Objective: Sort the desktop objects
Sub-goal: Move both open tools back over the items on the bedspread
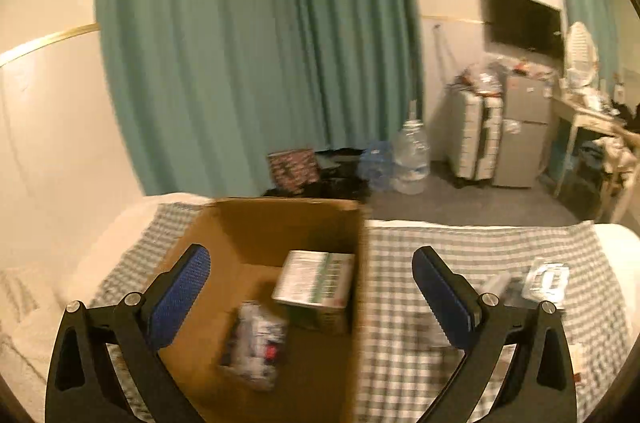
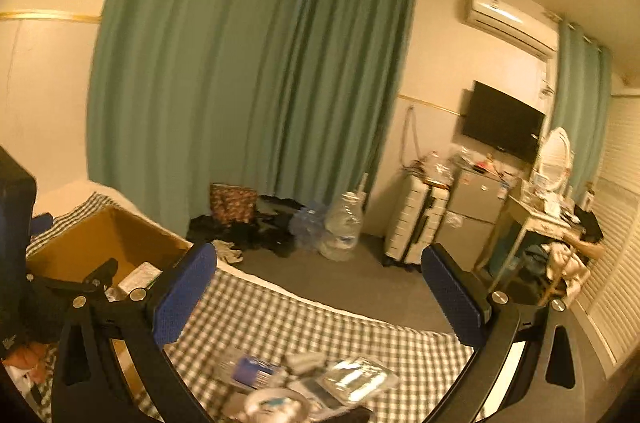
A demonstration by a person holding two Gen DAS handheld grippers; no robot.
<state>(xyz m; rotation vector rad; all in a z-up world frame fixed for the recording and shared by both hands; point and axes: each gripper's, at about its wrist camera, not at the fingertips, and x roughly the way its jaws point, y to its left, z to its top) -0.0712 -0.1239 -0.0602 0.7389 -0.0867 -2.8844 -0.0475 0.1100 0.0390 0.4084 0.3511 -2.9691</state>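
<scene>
Both your tools standing wide, empty: left tool [image 1: 311, 297] over cardboard box [image 1: 256, 223]; right tool [image 2: 320, 297] nearer item pile [image 2: 304, 379], lying directly below-ahead.

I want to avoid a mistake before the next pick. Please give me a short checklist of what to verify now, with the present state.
1. Left tool empty and open: ok, nothing between its pads.
2. Right tool empty and open: ok.
3. Cardboard box open and has room: ok; a white-green carton and a small packet lie inside, floor partly bare.
4. Items left to sort: ok, a pile lies on the checked cloth below the right tool.
5. What each item in the pile is: cannot tell, blurred.
6. The two tools apart from each other: ok.
</scene>
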